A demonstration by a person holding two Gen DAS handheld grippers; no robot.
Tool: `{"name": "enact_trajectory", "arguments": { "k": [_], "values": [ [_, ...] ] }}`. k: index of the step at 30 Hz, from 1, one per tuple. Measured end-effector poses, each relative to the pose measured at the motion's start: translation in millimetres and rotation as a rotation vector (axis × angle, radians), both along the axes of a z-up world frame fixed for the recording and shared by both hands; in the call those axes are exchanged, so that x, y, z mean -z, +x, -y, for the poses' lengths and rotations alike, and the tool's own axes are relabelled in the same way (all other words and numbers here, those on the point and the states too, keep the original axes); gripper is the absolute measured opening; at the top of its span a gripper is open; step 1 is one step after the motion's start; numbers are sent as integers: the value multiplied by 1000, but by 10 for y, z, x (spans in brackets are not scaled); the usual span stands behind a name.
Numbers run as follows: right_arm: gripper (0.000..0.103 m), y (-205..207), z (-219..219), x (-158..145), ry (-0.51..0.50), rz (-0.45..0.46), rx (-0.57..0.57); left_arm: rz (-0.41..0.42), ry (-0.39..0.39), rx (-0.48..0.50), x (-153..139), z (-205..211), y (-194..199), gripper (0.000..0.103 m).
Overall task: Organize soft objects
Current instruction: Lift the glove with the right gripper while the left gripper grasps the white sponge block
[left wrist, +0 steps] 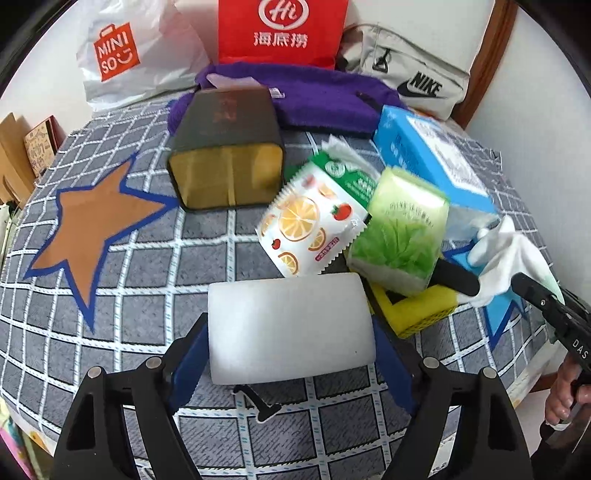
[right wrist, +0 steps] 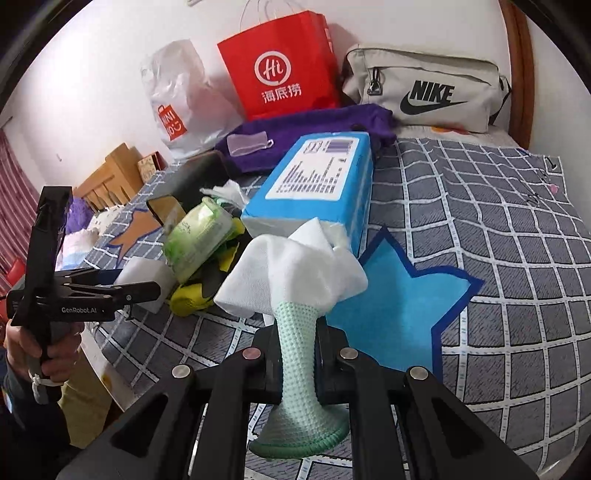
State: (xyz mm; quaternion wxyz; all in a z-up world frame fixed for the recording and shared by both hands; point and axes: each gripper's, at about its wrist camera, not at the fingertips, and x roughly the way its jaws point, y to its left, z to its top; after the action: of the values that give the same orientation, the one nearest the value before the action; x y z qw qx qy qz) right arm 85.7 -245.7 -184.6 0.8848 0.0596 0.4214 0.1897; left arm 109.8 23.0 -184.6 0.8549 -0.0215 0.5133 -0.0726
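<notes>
A white sponge block (left wrist: 291,328) lies on the checked bedspread (left wrist: 147,280) between the blue pads (left wrist: 190,354) of my left gripper (left wrist: 290,326). Its jaws stand wide and straddle the block, whose sides look unsqueezed. My right gripper (right wrist: 297,354) is shut on a mint-green and white sock (right wrist: 295,280), held above the edge of a blue star patch (right wrist: 399,306). In the left wrist view the right gripper (left wrist: 476,286) and sock (left wrist: 509,254) hover at the right, beside a green tissue pack (left wrist: 402,236). A fruit-print wipes packet (left wrist: 310,229) and a yellow sponge (left wrist: 417,310) lie nearby.
A blue carton (left wrist: 436,162) and an open dark box (left wrist: 225,162) on its side lie behind the pile. A purple towel (left wrist: 295,99), red paper bag (left wrist: 280,33), white plastic bag (left wrist: 122,59) and grey Nike bag (left wrist: 413,77) line the wall. An orange star patch (left wrist: 96,225) marks the left.
</notes>
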Motion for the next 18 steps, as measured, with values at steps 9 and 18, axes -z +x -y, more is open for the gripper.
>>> {"name": "enact_trajectory", "arguments": {
  "k": [9, 18],
  "values": [
    [11, -71, 53, -275, 52, 45, -9, 43, -29, -27, -252, -129, -38, 81],
    [11, -79, 88, -518, 103, 83, -12, 68, -63, -52, -463, -218, -13, 81]
  ]
}}
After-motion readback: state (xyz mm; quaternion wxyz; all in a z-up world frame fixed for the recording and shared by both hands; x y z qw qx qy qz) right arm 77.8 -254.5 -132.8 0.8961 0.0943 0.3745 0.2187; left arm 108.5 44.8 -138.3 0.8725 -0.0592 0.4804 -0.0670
